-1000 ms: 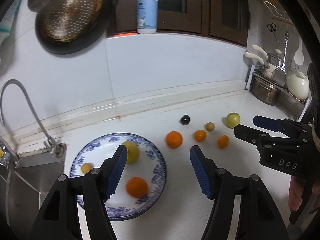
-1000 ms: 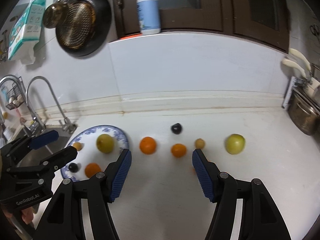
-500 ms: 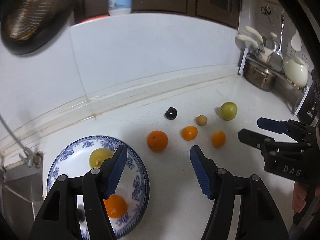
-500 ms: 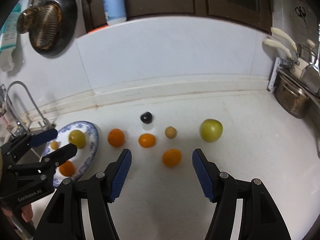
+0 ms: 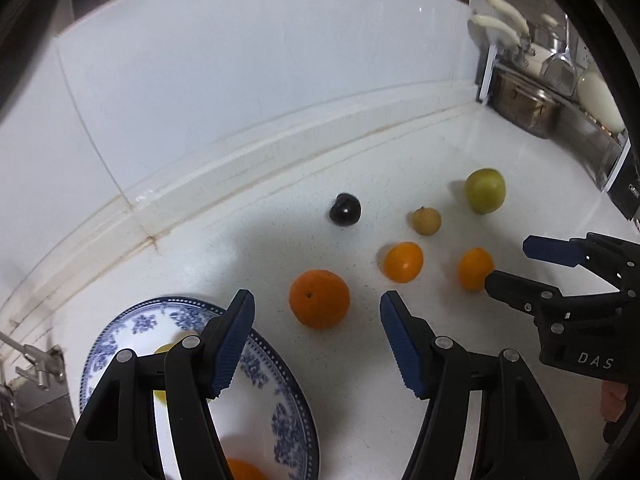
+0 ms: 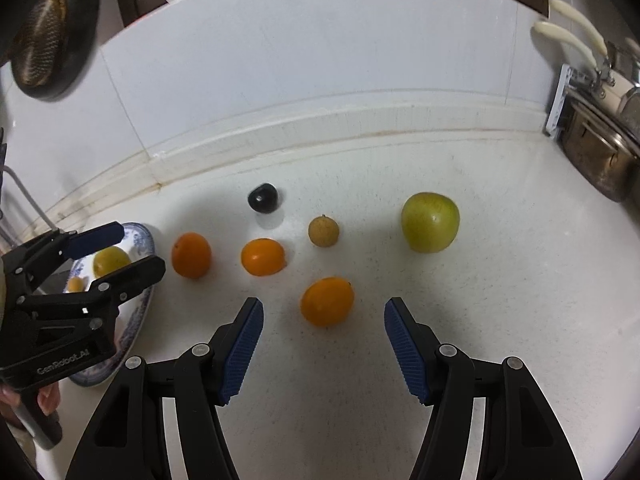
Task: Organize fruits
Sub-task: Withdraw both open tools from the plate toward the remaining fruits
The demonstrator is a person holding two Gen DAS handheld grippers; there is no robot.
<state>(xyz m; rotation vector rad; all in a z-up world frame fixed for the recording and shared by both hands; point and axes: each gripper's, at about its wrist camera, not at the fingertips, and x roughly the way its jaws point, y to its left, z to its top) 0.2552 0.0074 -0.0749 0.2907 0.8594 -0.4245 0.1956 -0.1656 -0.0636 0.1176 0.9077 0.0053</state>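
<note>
Both grippers hang open over a white counter [image 5: 360,380] strewn with fruit. My left gripper [image 5: 317,300] frames a large orange [image 5: 319,298] just beyond its fingertips, not touching it. My right gripper [image 6: 324,304] frames a small orange [image 6: 327,301] the same way. Further back lie another small orange [image 6: 263,257], a dark plum [image 6: 263,198], a tan round fruit [image 6: 323,231] and a green apple [image 6: 430,222]. A blue-patterned plate [image 5: 136,320] at the left holds a yellow-green fruit [image 6: 111,260] and orange ones, partly hidden by my left fingers.
A steel pot [image 6: 596,160] and a utensil rack stand at the counter's right end. A sink fitting [image 5: 36,364] lies left of the plate. The white tiled wall [image 5: 240,80] rises behind the fruit. A dark pan [image 6: 44,40] hangs on it.
Both grippers have come down and closer to the counter. The left one swung right, from over the plate to the large orange. The right one closed in on the small orange.
</note>
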